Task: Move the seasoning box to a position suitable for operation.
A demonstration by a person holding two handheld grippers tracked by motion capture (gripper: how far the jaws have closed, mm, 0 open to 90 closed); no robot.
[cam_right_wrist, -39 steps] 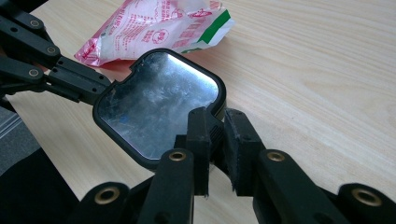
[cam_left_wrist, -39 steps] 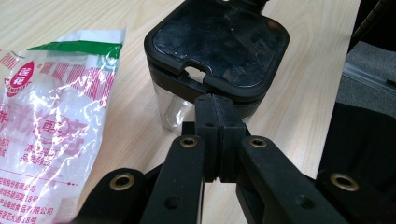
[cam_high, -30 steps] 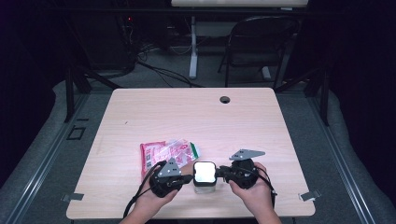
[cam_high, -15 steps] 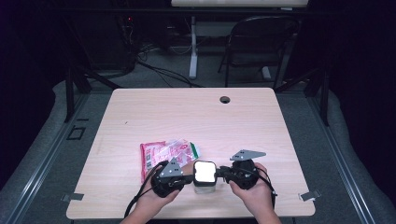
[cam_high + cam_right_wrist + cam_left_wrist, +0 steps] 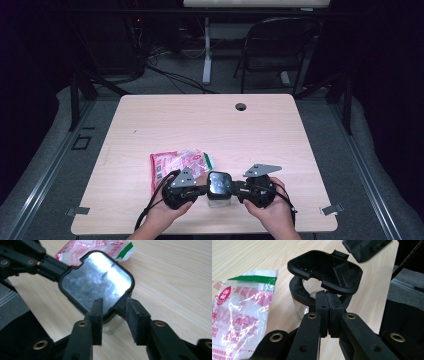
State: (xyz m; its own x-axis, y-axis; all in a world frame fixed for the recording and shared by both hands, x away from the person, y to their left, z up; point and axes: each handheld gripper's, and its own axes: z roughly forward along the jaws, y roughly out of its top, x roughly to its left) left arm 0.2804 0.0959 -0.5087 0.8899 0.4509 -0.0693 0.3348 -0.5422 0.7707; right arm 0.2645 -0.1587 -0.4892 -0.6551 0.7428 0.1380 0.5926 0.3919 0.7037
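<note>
A small clear container [image 5: 219, 201] with a black rim [image 5: 295, 287] stands near the table's front edge. Its black hinged lid [image 5: 324, 270] is tilted up off the rim, and its glossy top [image 5: 96, 282] faces the right gripper view. My left gripper [image 5: 327, 293] is shut on the near side of the rim. My right gripper [image 5: 113, 303] is open at the lid's opposite edge. Its jaws have just been opening, and the lid's edge sits between the pads [image 5: 137, 320] without being pressed. In the high view, the left gripper [image 5: 202, 190] and right gripper [image 5: 235, 189] flank the container.
A red and white snack bag [image 5: 177, 162] with a green corner lies flat just behind the left gripper, close to the container [image 5: 242, 310]. The wooden table [image 5: 200, 125] has a cable hole [image 5: 241, 106] at the back. A folding chair [image 5: 280, 45] stands beyond.
The lid's top looked bright white in the high view before and now looks dark. Both hands have stayed in place on either side of the container.
</note>
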